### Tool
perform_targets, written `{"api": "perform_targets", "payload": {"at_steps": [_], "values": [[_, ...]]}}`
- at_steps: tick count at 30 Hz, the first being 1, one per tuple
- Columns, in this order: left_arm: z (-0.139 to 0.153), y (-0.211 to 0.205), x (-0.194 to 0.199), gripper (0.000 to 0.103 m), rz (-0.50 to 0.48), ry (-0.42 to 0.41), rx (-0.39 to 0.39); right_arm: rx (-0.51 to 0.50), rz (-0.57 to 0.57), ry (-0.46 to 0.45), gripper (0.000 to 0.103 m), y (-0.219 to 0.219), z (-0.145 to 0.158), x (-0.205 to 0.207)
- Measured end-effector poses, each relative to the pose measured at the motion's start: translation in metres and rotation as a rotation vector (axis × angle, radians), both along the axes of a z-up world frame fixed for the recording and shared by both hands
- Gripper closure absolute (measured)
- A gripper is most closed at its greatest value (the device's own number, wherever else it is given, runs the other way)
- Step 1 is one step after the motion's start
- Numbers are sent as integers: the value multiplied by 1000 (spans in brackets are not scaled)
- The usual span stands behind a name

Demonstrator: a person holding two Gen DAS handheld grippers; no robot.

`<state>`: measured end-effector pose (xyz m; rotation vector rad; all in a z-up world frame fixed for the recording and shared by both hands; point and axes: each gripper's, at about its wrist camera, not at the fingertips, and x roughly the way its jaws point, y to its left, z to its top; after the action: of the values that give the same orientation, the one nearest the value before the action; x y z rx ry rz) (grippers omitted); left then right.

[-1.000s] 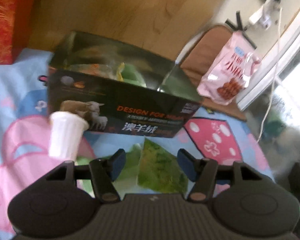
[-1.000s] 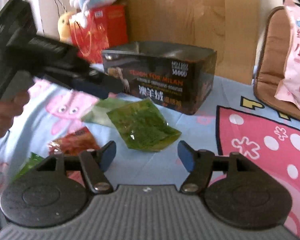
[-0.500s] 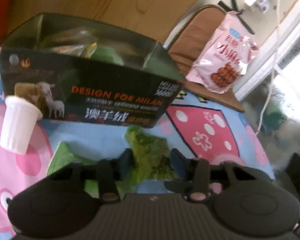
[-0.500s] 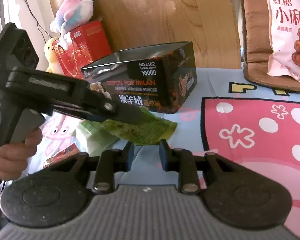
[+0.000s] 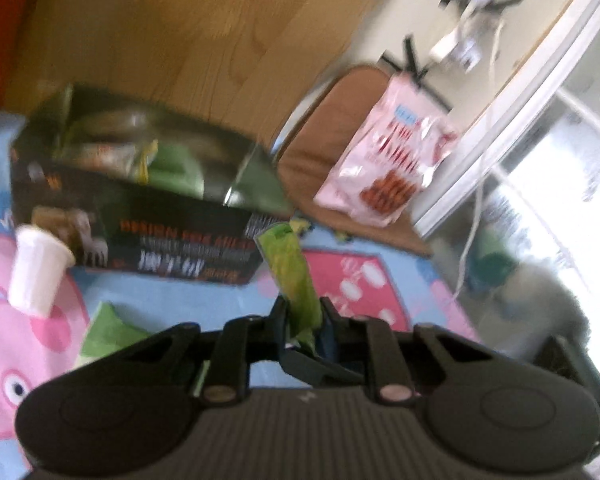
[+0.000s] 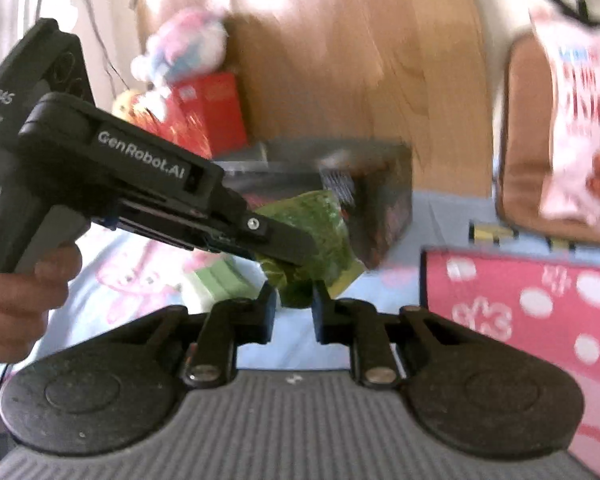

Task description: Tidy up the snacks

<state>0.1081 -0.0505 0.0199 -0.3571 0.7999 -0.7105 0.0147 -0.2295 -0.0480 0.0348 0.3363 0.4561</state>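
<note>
Left wrist view, entry: green packet (image 5: pixel 296 276), thin foil snack pouch, standing on edge between the pads of the left gripper (image 5: pixel 303 312), which is pinched tight on its lower end. Packet is off the cloth (image 5: pixel 172 304), its top corner in front of the near wall of the box (image 5: pixel 140 208).

Right wrist view: right gripper (image 6: pixel 294 300) has its jaws narrowing, nearly together, with the packet's lower corner between them; whether the pads already press on it cannot be told through the blur. The left gripper's finger crosses over the packet here.

Box: dark carton, open top, several packets already inside. Sits on the cloth, beyond both tools.

Loose items: white cup (image 5: pixel 38 272) beside the box; second green pouch (image 5: pixel 108 328) flat on the cloth; pink bag (image 5: pixel 388 168) on a brown cushion, well apart.

Handling note (judgement): two tools on one limp pouch risk tearing or tugging it. Best that one gripper carries; lift until the packet clears the rim, bring it over the opening, then release. Keep clear of the cup.
</note>
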Motion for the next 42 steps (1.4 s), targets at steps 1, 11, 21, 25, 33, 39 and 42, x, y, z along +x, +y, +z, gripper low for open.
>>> {"api": "perform_targets", "payload": {"at_steps": [1,11,21,25,33,39,42], "values": [[8,5,2,87,6,-17,-20,8,1,-24,82,1,6,0],[26,29,51,58,191,-87,52,-61,-172,-98,73,29,43,69],[-18,141,18,56,429,44,-17,81,80,186,68,41,17,67],[-28,142,24,56,411,71,-48,163,141,318,56,61,24,95],[-41,125,37,56,307,89,-37,-27,162,376,55,113,10,114],[-50,119,39,67,322,106,0,-58,149,376,56,129,1,125],[-50,117,30,72,324,104,31,-73,151,359,60,130,0,118]]}}
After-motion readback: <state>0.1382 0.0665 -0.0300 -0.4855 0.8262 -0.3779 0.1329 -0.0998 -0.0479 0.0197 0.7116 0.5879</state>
